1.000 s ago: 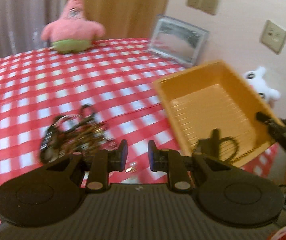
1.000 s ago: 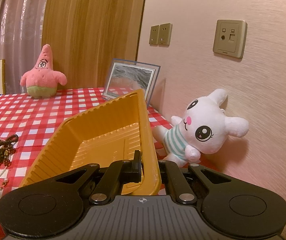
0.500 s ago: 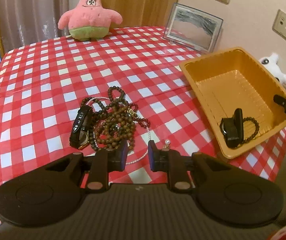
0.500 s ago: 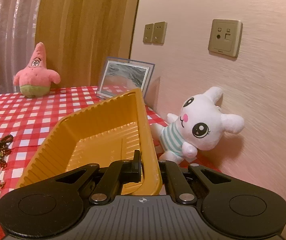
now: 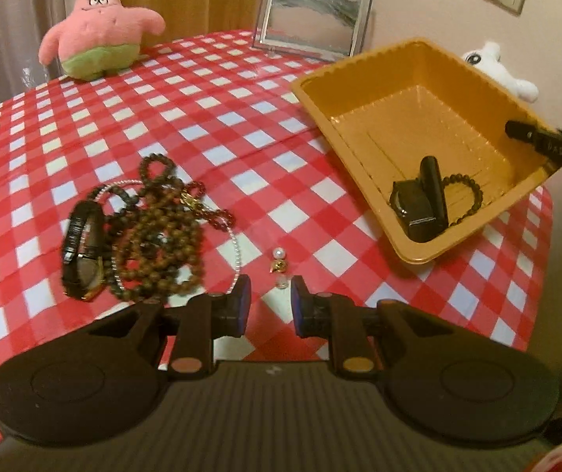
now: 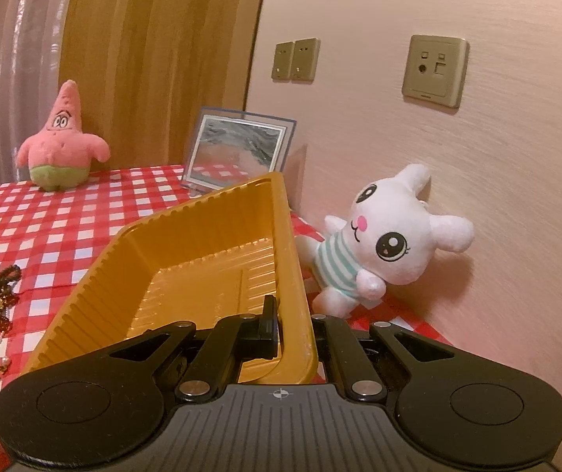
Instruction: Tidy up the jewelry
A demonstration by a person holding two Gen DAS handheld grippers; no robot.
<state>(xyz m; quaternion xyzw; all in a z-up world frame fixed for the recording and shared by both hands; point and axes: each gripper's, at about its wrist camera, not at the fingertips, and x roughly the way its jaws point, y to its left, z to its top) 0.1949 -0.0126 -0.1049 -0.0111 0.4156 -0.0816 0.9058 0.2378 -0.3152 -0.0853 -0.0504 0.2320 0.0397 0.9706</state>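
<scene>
A tangle of brown bead strands [image 5: 159, 236] lies on the checked tablecloth, with a black watch [image 5: 82, 251] at its left edge and a thin pearl chain looping round it. Small pearl earrings [image 5: 280, 261] lie just ahead of my left gripper [image 5: 269, 305], which hovers low over the cloth, open by a narrow gap with nothing between its fingers. The yellow tray [image 5: 359, 90] stands tilted at the right, holding a black watch [image 5: 422, 204] and a dark bead bracelet [image 5: 467, 192]. My right gripper [image 6: 292, 326] is shut on the yellow tray [image 6: 186, 244] at its near rim and also shows as the right gripper [image 5: 544, 143].
A pink star plush [image 5: 100, 27] and a framed picture [image 5: 312, 19] stand at the table's far side. A white bunny plush [image 6: 383, 244] leans on the wall behind the tray. The table edge runs along the right, near the tray.
My left gripper has sunk toward the cloth, so the bead pile and pearl earrings lie closer in front of it. The right gripper keeps its hold on the tray rim.
</scene>
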